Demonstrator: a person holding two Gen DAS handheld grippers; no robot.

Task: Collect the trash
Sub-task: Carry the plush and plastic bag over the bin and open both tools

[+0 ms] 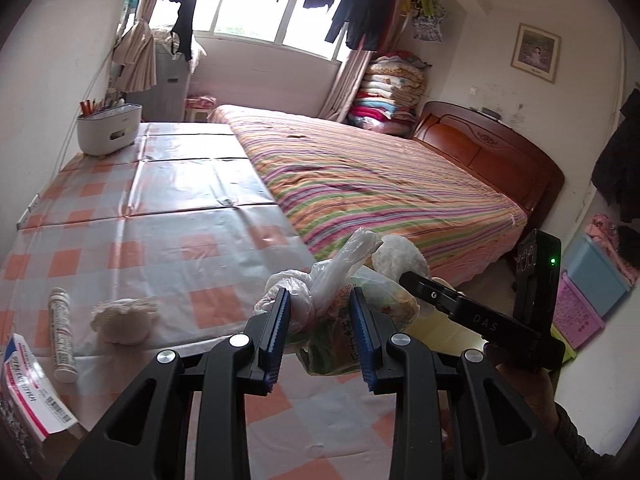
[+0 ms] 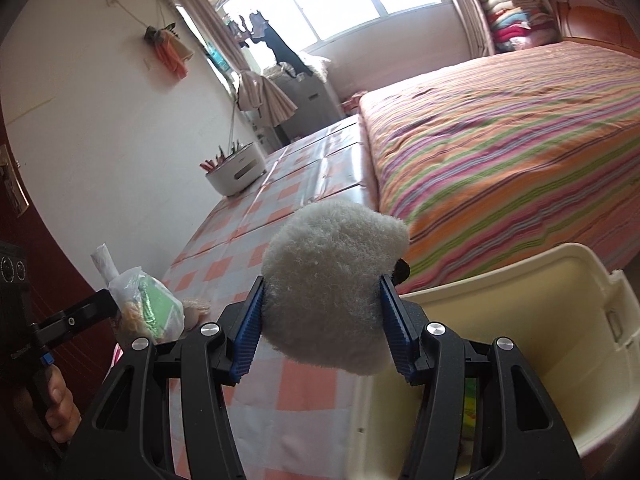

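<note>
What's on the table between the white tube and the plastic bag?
A crumpled white wad lies between the tube and the bag, seen in the left wrist view.

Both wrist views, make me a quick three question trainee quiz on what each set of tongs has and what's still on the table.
1. True or false: the right tongs are shut on the white fluffy ball.
2. What do the left tongs hold? A) plastic bag of trash B) white tube C) medicine box
3. Which container sits below the right tongs?

Key: 1 true; 2 A; 3 the cream bin.
</note>
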